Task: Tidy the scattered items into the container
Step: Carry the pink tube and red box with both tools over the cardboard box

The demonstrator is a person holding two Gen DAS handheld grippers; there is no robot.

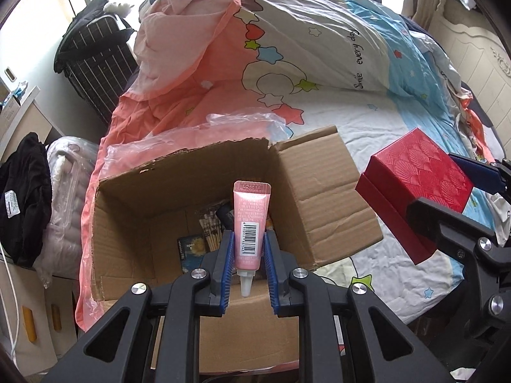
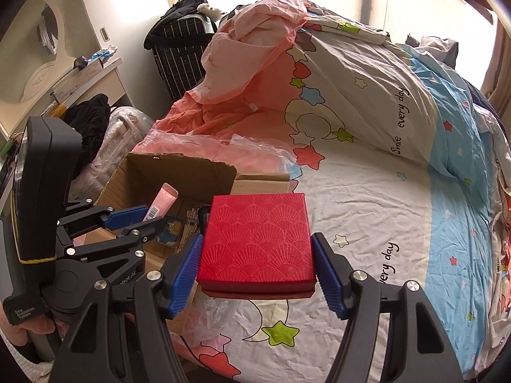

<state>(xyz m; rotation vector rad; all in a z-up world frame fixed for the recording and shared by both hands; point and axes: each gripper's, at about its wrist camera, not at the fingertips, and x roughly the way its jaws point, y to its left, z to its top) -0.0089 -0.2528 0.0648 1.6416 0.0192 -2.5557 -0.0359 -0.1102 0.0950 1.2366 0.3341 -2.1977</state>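
An open cardboard box point(image 1: 134, 210) stands on the bed; it also shows in the right wrist view point(image 2: 172, 172). My left gripper point(image 1: 248, 249) is shut on a pink tube point(image 1: 252, 223) with a barcode, cap towards me, held over the box opening. The tube also shows in the right wrist view point(image 2: 161, 204). My right gripper point(image 2: 257, 261) is shut on a flat red gift box point(image 2: 255, 242) and holds it above the bed, just right of the cardboard box. The red box also shows at the right of the left wrist view point(image 1: 418, 188). Small items point(image 1: 210, 233) lie on the box bottom.
A crumpled quilt point(image 1: 287, 51) covers the far half of the bed. Clear plastic wrap point(image 1: 198, 131) lies behind the cardboard box. A black striped bag point(image 1: 95, 60), dark clothes point(image 1: 22, 198) and a desk point(image 2: 89, 76) stand at the left. A headboard point(image 1: 472, 44) is at the right.
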